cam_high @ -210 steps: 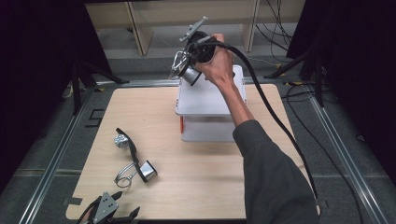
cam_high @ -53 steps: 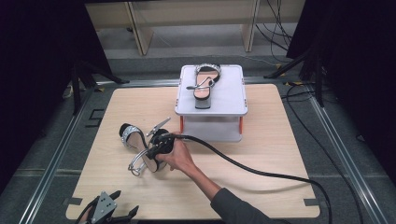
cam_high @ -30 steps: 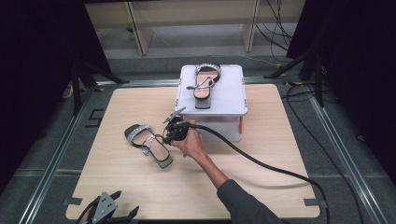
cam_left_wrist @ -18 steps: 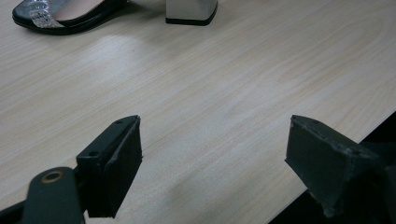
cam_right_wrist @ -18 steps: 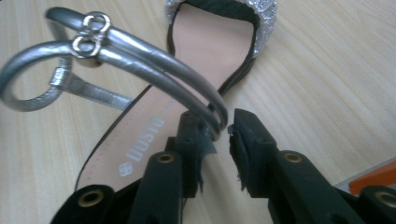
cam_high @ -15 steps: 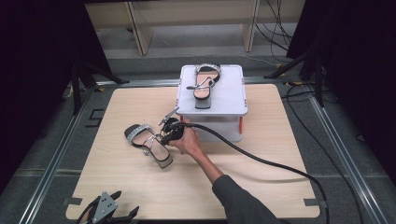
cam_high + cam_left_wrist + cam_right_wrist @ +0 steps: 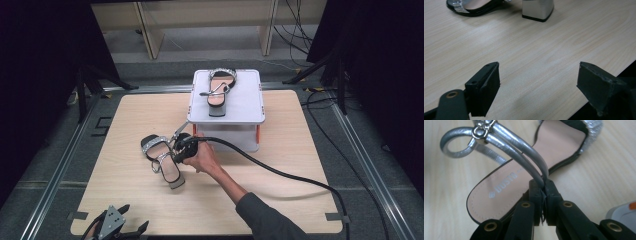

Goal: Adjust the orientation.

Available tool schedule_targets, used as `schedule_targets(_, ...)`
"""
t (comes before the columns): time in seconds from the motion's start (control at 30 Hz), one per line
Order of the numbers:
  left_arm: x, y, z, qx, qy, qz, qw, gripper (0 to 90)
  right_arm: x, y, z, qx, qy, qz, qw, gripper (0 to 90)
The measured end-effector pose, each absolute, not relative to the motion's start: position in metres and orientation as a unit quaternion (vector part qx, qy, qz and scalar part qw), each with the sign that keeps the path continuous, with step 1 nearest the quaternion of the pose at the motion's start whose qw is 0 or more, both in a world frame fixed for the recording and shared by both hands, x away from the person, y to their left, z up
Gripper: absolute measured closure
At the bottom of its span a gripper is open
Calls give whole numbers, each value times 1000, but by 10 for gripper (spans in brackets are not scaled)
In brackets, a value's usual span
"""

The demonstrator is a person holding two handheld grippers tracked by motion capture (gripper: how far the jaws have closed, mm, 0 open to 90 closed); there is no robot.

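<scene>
A silver-strapped sandal (image 7: 161, 158) with a block heel stands upright on the wooden table (image 7: 115, 130), left of the middle. My right gripper (image 7: 175, 152) is shut on its silver ankle strap (image 7: 524, 148), with the pink insole (image 7: 506, 182) below the jaws. A matching sandal (image 7: 219, 90) lies on top of the white box (image 7: 247, 107) at the back. My left gripper (image 7: 112, 227) rests at the table's front left edge, open, with nothing between its fingers (image 7: 484, 87). The near sandal's heel (image 7: 537, 10) sits ahead of it.
A thick black cable (image 7: 280, 172) trails from the right gripper across the table to the right. The person's forearm and sleeve (image 7: 260, 215) come in from the bottom. Metal rails (image 7: 65, 155) frame the table. Orange feet (image 7: 258, 135) show under the white box.
The right hand set one sandal on the white box, then came down to the second sandal. Over the last second it holds the strap and the sandal has barely moved.
</scene>
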State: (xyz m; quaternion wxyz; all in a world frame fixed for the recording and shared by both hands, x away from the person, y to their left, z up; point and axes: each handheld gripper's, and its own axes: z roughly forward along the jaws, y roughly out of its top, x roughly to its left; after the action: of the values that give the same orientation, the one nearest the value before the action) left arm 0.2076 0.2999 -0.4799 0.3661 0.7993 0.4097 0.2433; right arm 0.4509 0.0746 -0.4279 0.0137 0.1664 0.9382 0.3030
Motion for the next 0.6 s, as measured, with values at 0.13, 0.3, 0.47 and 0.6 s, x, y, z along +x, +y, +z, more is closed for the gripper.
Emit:
schedule_targets(0.13, 208, 300, -480, 799, 410, 244, 367, 179, 432, 65, -426, 155, 944, 290, -8, 869)
schedule_targets(0.3, 207, 297, -481, 790, 418, 239, 380, 178, 427, 49, -430, 157, 943, 294, -13, 866)
schedule_targets(0.47, 208, 299, -480, 796, 415, 241, 368, 178, 429, 46, -431, 173, 942, 286, -28, 818)
schedule_targets(0.6, 208, 299, -480, 796, 415, 241, 368, 178, 431, 47, -431, 186, 940, 285, -30, 724)
